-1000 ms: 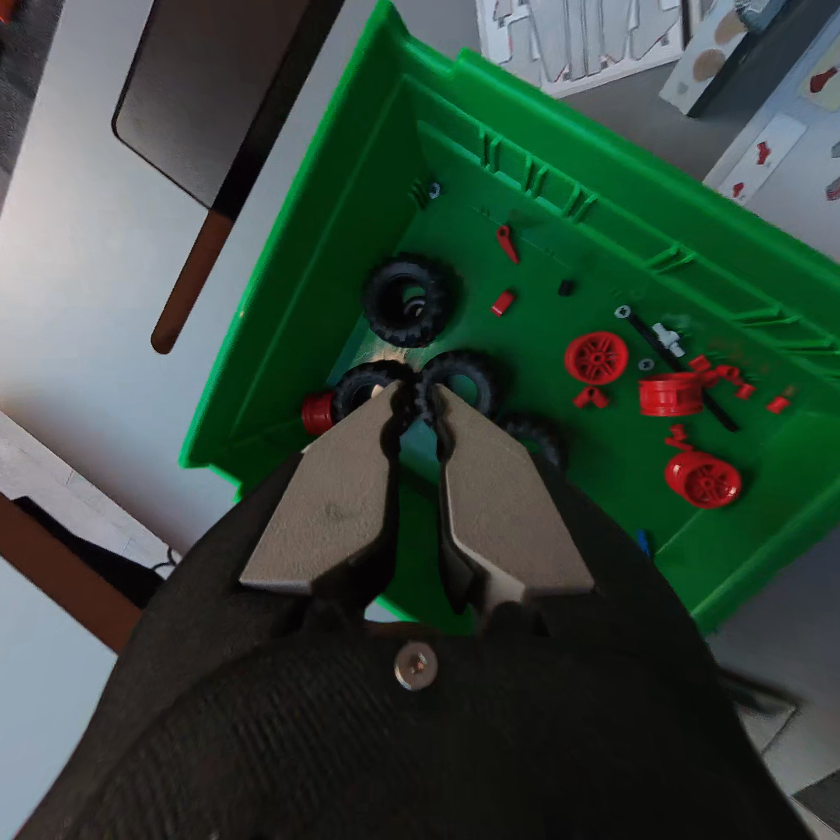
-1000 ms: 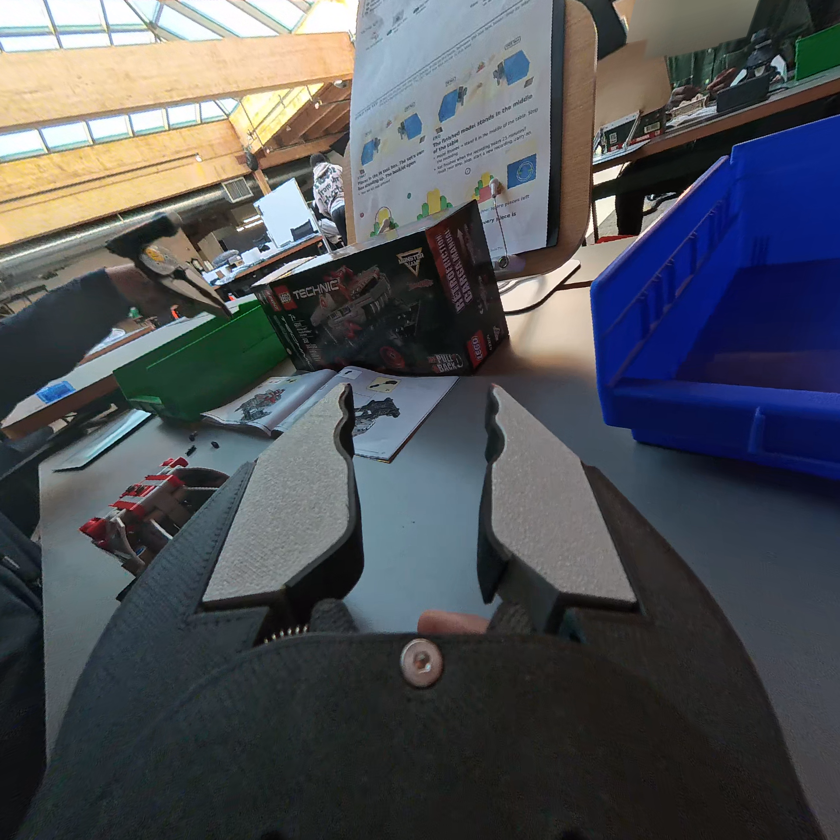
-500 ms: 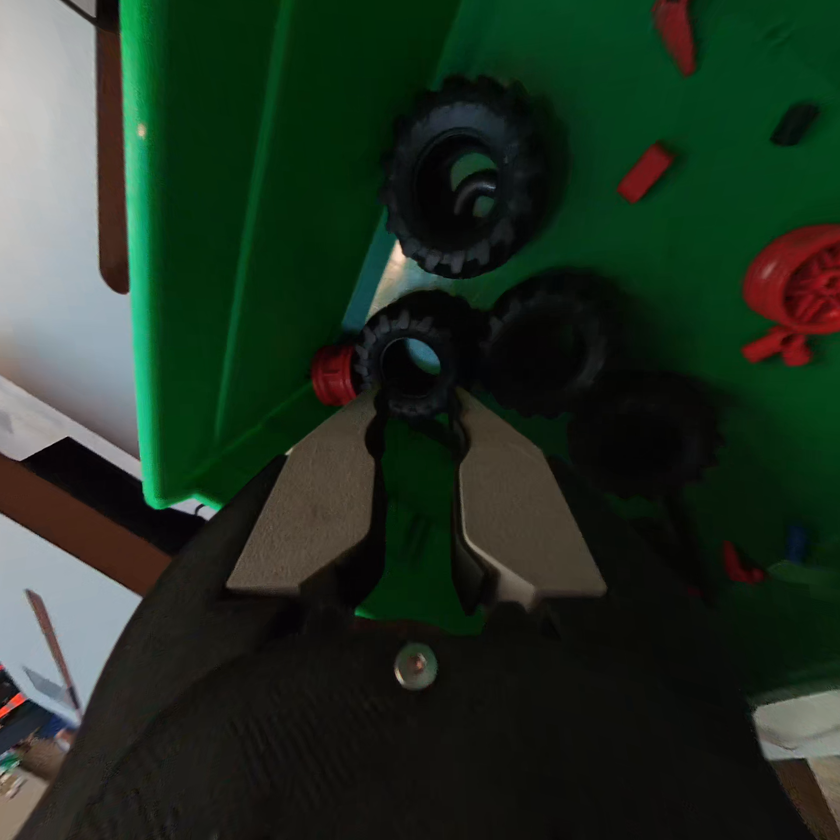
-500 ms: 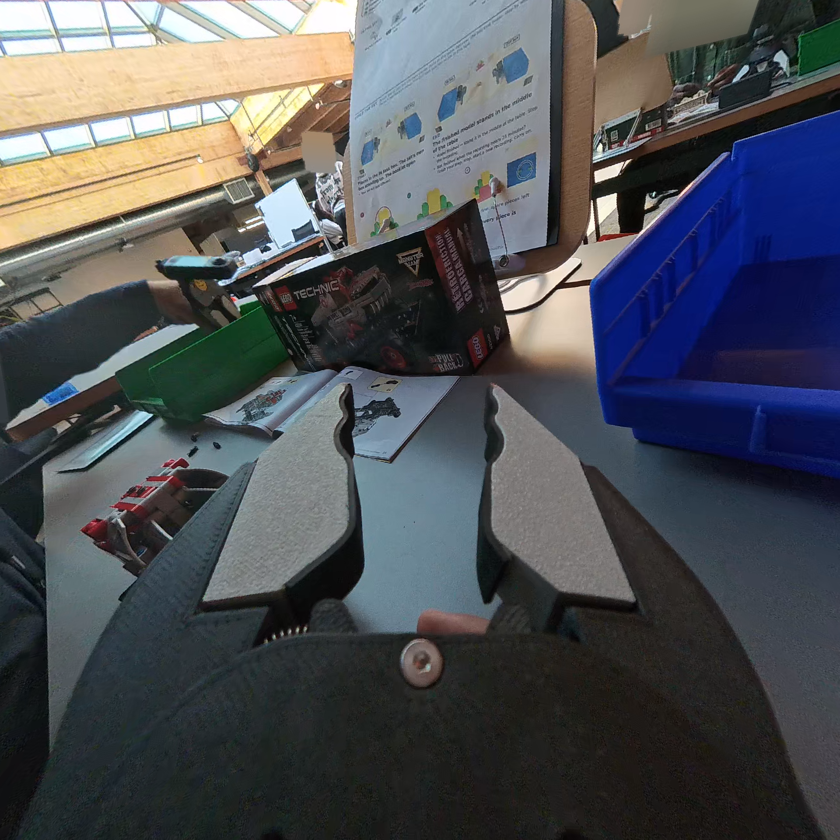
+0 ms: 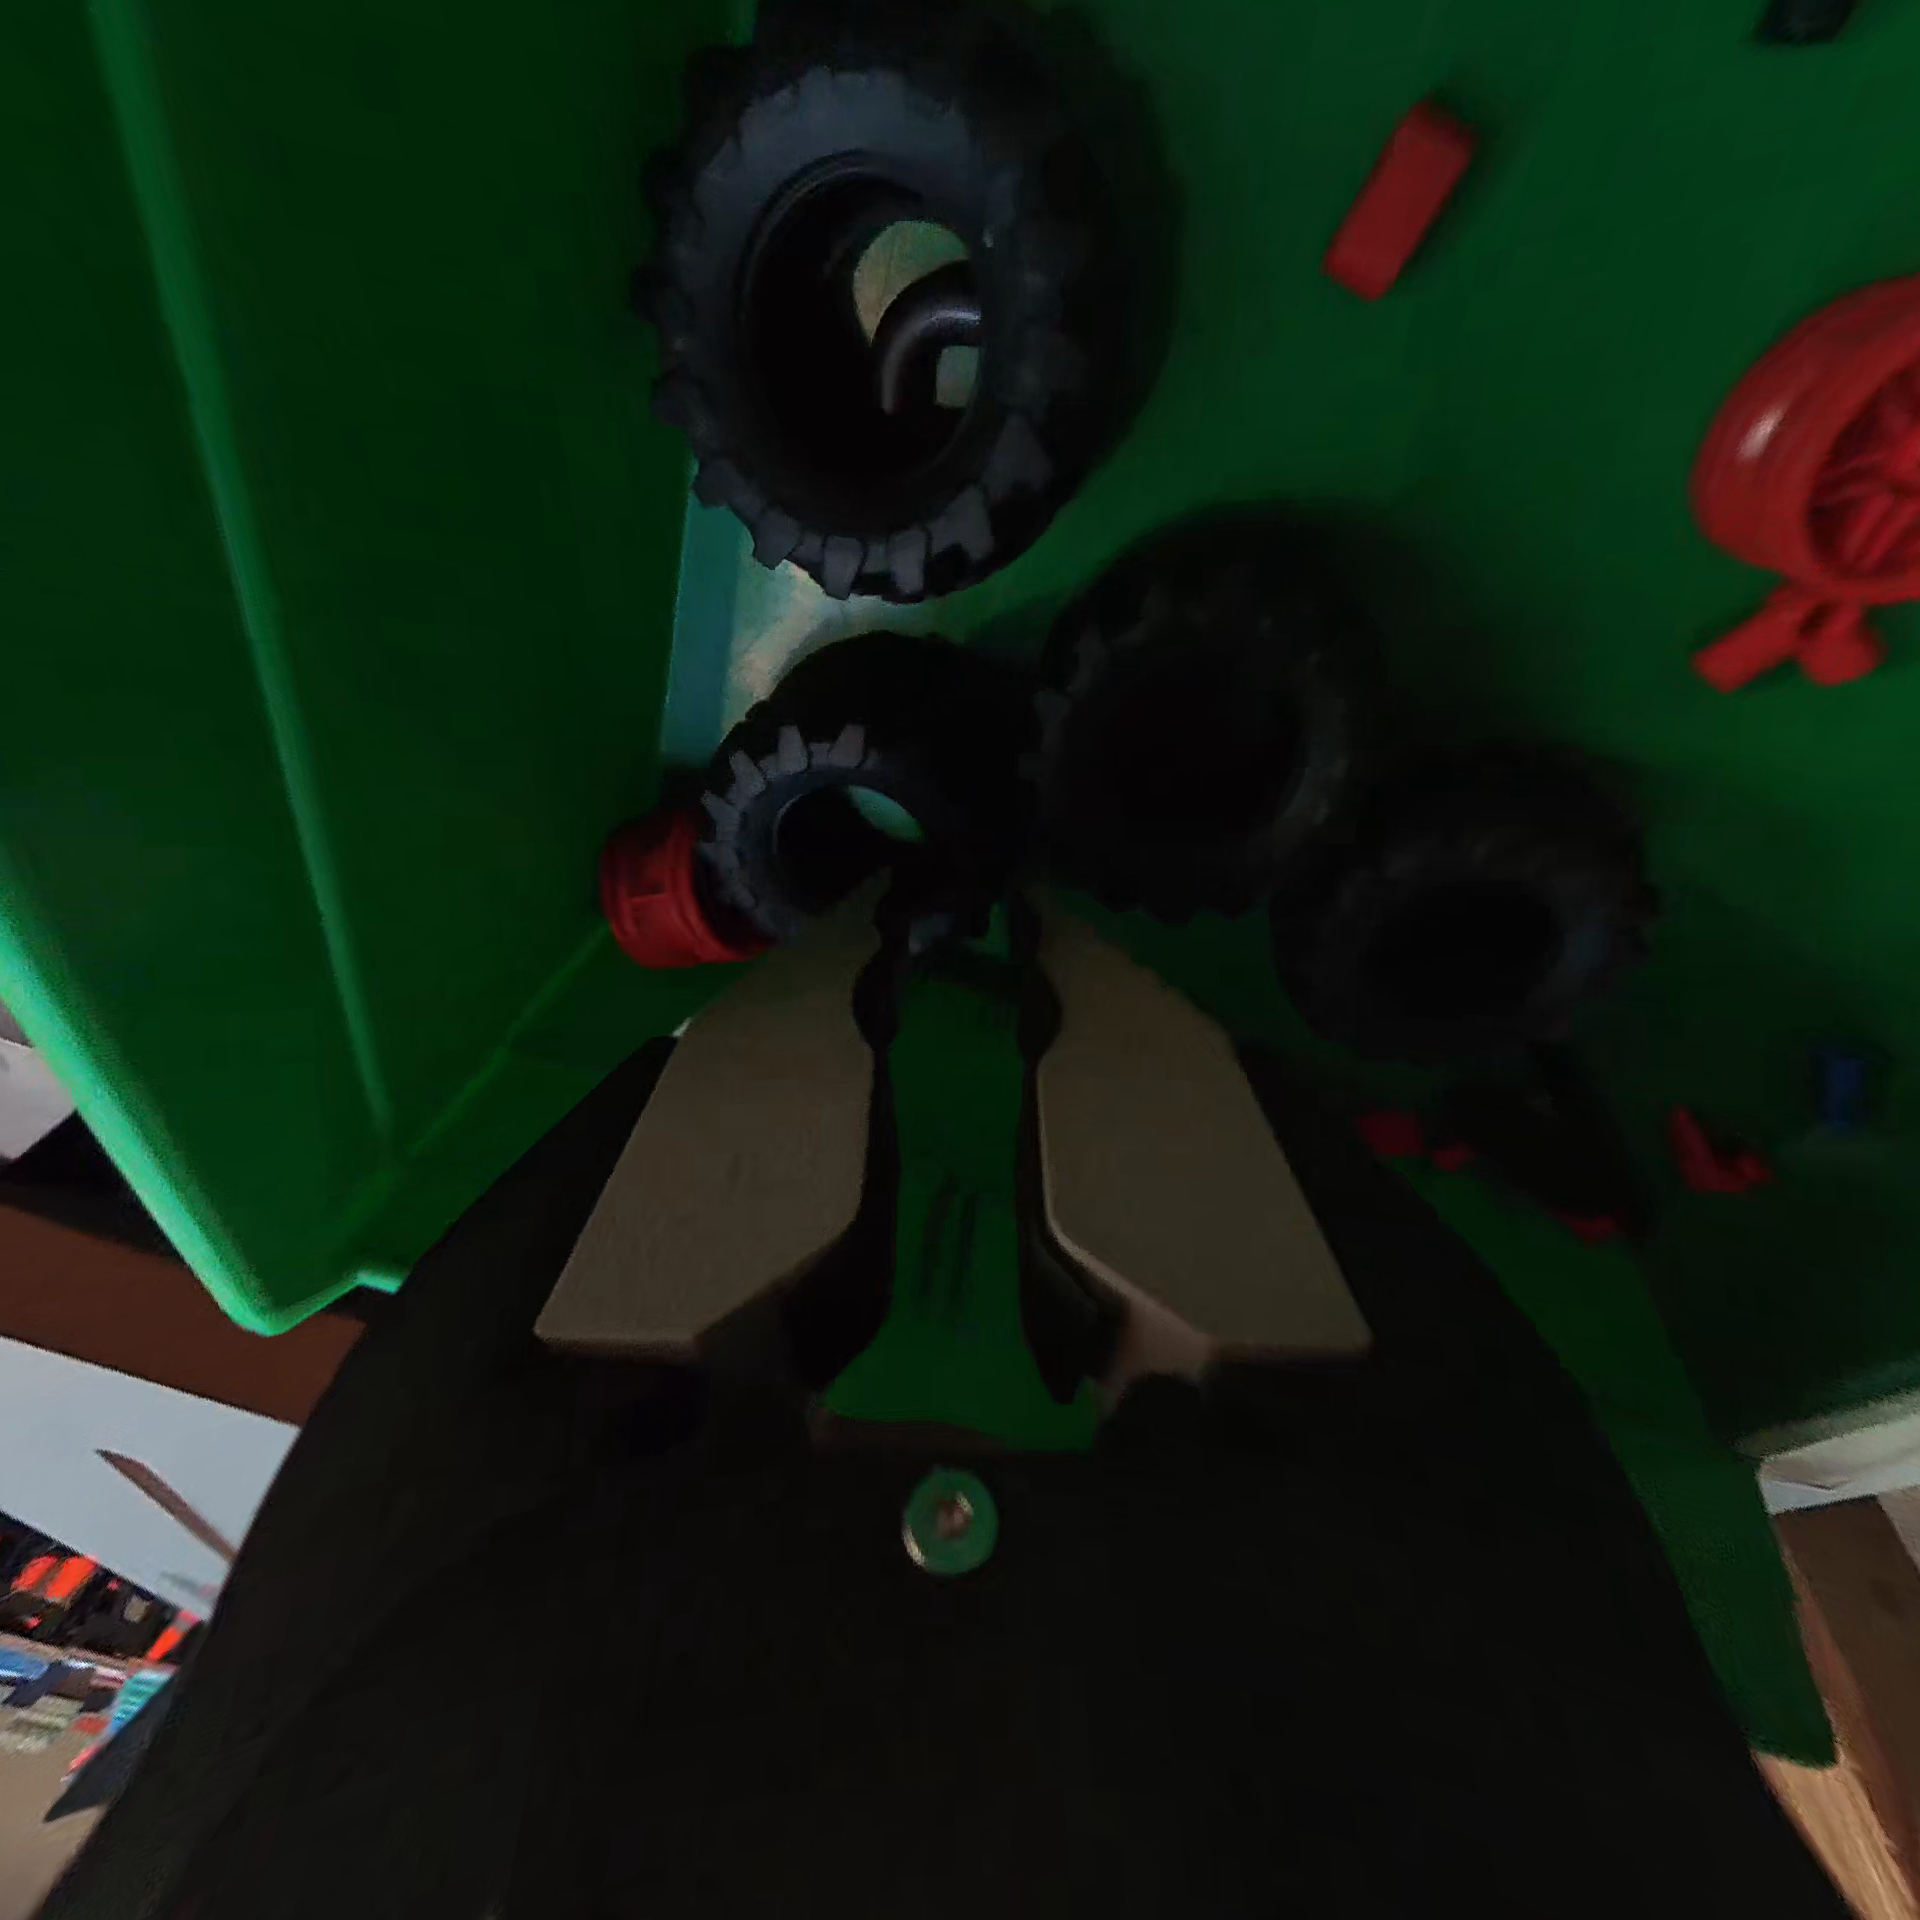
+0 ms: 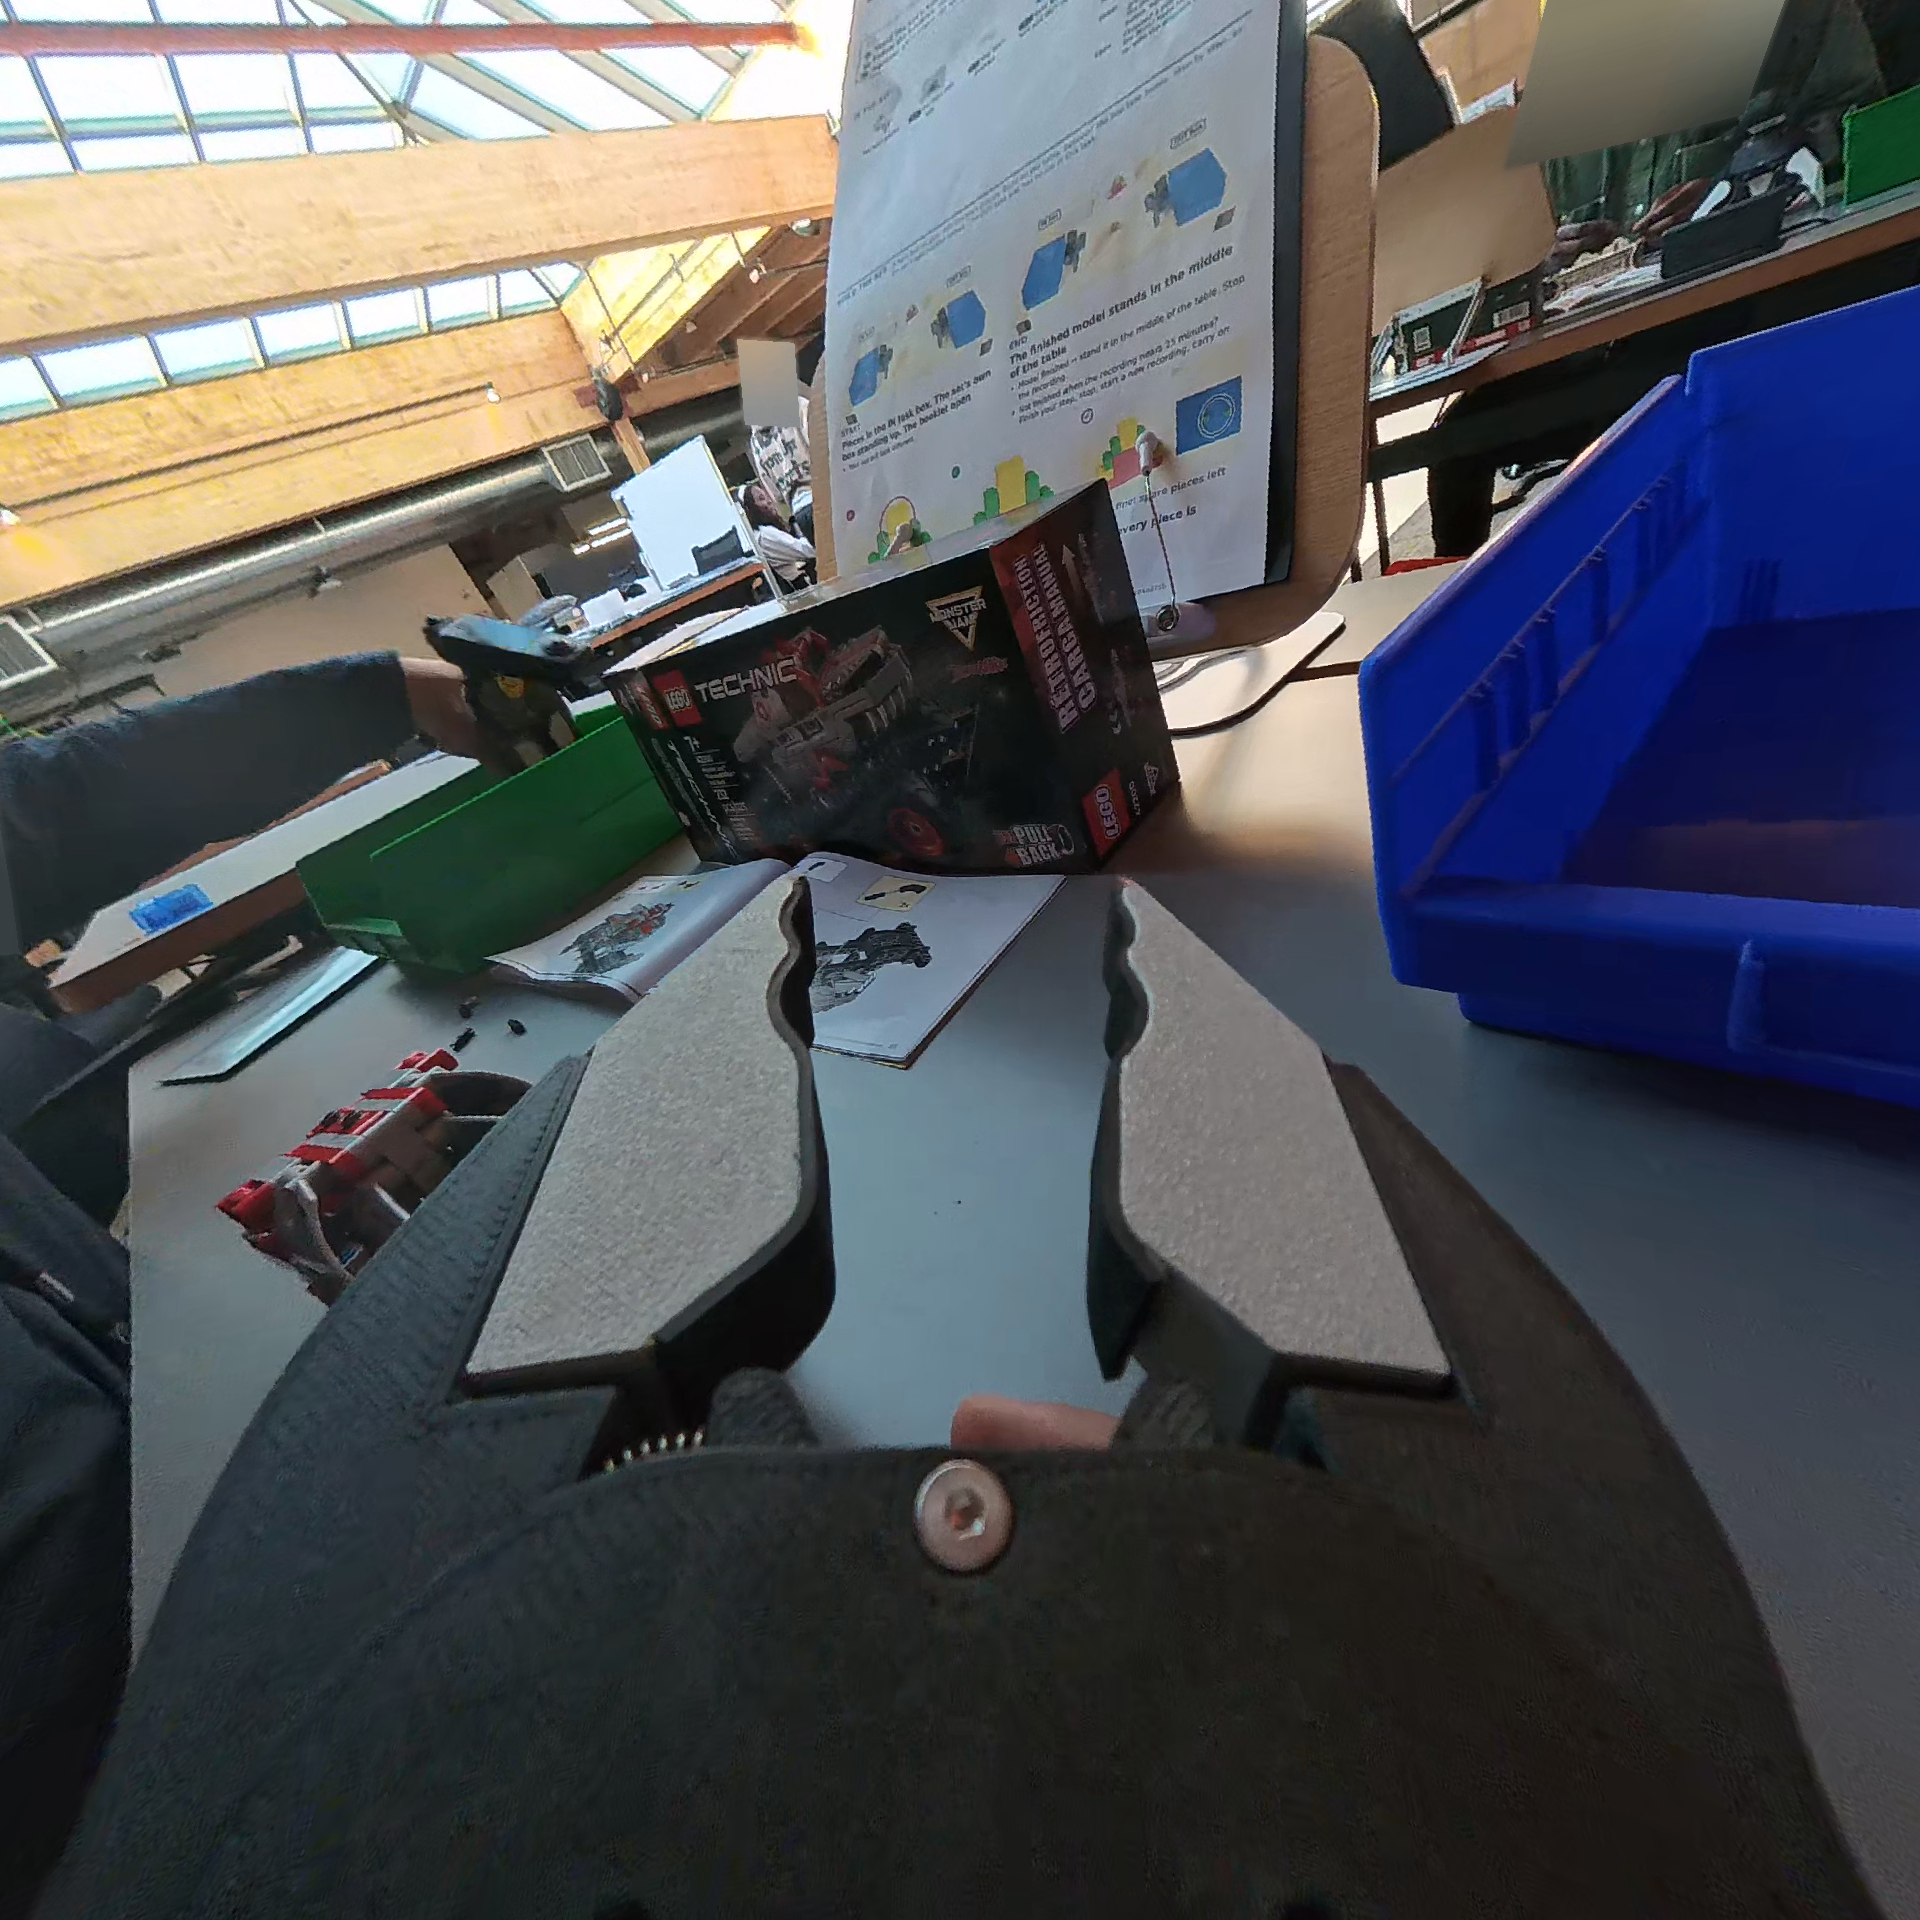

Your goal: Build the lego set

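My left gripper (image 5: 951, 920) is inside the green bin (image 5: 312, 623), low over its floor. Its jaws stand narrow, and the tips pinch the near wall of a small black tyre (image 5: 831, 790) with a red hub (image 5: 660, 894) in the bin's corner. Other black tyres (image 5: 894, 312) (image 5: 1195, 727) (image 5: 1455, 904) lie around it. A red wheel rim (image 5: 1829, 457) and a small red piece (image 5: 1397, 208) lie further right. My right gripper (image 6: 956, 935) is open and empty above the grey table. A partly built red and grey model (image 6: 343, 1153) lies to its left.
An open instruction booklet (image 6: 914, 935) lies ahead of the right gripper, with the dark set box (image 6: 904, 707) behind it. A blue bin (image 6: 1662, 831) stands at the right. The green bin (image 6: 499, 842) is at the far left, with the left gripper (image 6: 509, 675) in it. Small black pins (image 6: 488, 1023) lie near the model. The gap from one gripper's tips to the other's is roughly 70 centimetres. From the left gripper's tips to the small red piece (image 5: 1397, 208) is close to 10 centimetres.
My left gripper has gone down into the green bin to the small tyre in the corner; its jaws widened, then narrowed around the tyre's wall. The right gripper has not moved.
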### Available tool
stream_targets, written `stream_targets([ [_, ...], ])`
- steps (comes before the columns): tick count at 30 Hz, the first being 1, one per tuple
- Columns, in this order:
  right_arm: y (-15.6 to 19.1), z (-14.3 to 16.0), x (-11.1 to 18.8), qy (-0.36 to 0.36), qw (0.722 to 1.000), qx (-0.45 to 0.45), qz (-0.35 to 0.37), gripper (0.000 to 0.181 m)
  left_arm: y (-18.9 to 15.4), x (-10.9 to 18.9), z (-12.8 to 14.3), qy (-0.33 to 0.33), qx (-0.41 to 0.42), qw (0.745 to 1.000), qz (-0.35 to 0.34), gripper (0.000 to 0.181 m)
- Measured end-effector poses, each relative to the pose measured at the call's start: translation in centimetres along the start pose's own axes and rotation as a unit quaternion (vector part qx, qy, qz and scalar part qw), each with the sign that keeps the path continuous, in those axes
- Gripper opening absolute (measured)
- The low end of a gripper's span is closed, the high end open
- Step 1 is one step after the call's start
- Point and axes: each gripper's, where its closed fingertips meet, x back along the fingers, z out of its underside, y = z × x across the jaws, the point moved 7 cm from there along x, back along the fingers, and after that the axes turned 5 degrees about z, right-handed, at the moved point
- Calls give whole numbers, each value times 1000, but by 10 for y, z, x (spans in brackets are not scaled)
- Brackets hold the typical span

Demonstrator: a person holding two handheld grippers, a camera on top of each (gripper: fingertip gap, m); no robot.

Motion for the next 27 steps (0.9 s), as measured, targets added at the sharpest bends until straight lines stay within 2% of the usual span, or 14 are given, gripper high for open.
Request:
stream_targets([
  [2, 0, 0, 1, -3, 1000, -1, -2, 52, -1, 8, -3, -19, 6, 1000, 3, 12],
  [6, 1, 0, 0, -1, 1000, -3, -8, 52, -12, 54, -9, -111, 21, 993, 22, 13],
  [9, 1, 0, 0, 0, 1000, -2, -10, 52, -26, 74, -12, -145, 17, 989, 29, 12],
  [12, 2, -1, 1, -5, 1000, -1, -12, 51, -47, 66, -14, -122, 1, 991, 48, 12],
  [15, 2, -1, 2, -8, 1000, -3, -15, 51, -55, 57, -15, -108, -14, 994, 32, 27],
  [17, 2, -1, 2, -9, 1000, -4, -17, 51, -49, 61, -14, -120, 4, 993, 17, 37],
  [21, 3, -2, 3, -11, 1000, -5, -21, 50, -17, 67, -3, -136, 84, 986, -37, 26],
  [24, 3, -2, 3, -13, 1000, -5, -25, 50, 8, 52, 9, -88, 155, 982, -60, 26],
  [27, 4, -2, 3, -14, 999, -4, -28, 50, 18, 26, 14, 4, 168, 984, -59, 34],
])
